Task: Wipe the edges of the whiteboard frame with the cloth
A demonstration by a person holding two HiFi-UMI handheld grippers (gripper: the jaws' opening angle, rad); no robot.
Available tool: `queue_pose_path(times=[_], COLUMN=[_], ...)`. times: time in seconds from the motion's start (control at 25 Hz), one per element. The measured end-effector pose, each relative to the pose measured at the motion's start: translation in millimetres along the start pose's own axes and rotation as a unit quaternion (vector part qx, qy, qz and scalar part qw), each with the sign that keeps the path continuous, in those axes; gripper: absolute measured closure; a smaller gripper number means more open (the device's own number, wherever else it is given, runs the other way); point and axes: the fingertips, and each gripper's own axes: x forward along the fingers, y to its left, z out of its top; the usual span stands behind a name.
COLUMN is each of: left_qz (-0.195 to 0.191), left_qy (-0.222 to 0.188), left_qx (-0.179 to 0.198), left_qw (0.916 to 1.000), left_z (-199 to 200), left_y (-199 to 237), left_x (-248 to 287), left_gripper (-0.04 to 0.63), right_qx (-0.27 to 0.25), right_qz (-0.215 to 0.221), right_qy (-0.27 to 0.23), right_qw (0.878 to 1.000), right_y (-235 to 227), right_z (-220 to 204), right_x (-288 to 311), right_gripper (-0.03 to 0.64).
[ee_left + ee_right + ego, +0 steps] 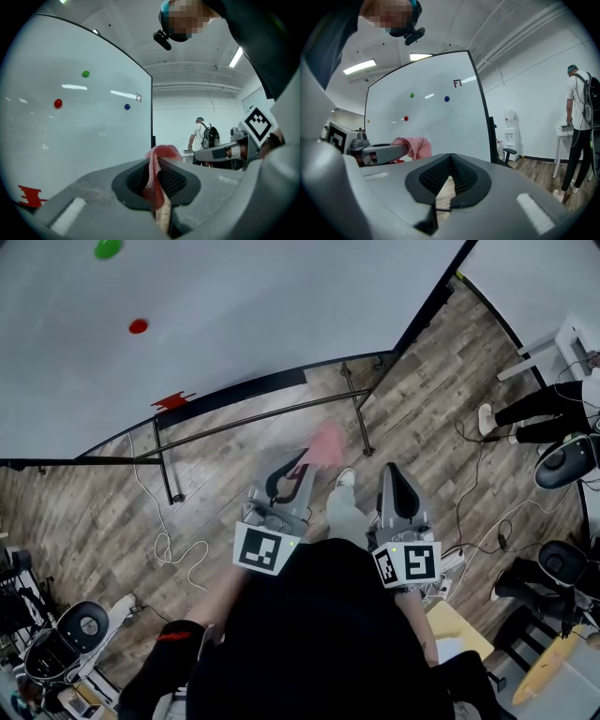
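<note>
The large white whiteboard [244, 315] fills the upper left of the head view, its black frame [253, 387] running across the middle. Below centre, the left gripper [295, 470] has its jaws clamped on a crumpled pink cloth [326, 443], which is held in the air near the frame's lower right corner, apart from it. The right gripper [398, 479] is closed and empty. As I judge it, no edge is being wiped yet. The gripper views alone show a small blue round magnet [127, 107] and the frame's upright side edge.
</note>
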Motion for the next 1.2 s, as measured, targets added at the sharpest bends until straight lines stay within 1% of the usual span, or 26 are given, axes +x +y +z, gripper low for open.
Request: queue_pose_path(times=[0.28,0.56,0.84,0.96,1.08,1.2], left_qz=[0.012,0.028,0.038,0.039,0.038,0.033], left_qy=[0.008,0.020,0.028,0.031,0.034,0.034], left_qx=[0.007,-0.012,-0.011,-0.010,-0.004,0.002], left_qw=[0.9999,0.9993,0.9988,0.9987,0.9987,0.9989], left_z=[2,-4,-14,-18,-22,-26], left_y=[-8,3,3,-3,-7,-2], left_x=[55,120,179,200,214,225], left_gripper=[0.572,0.572,0.571,0.572,0.571,0.572], right_qx=[0.003,0.000,-0.002,-0.002,0.003,0.000], right_qz=[0.020,0.035,0.052,0.055,0.057,0.061], right_qy=[0.007,0.021,0.037,0.042,0.044,0.050], right_qw=[1.000,0.999,0.998,0.998,0.997,0.997], right_y=[-46,-95,-139,-158,-169,-168], right_z=[9,17,17,16,15,12], right_x=[28,78,115,121,125,133], right_gripper=[0.615,0.615,0.615,0.615,0.615,0.615])
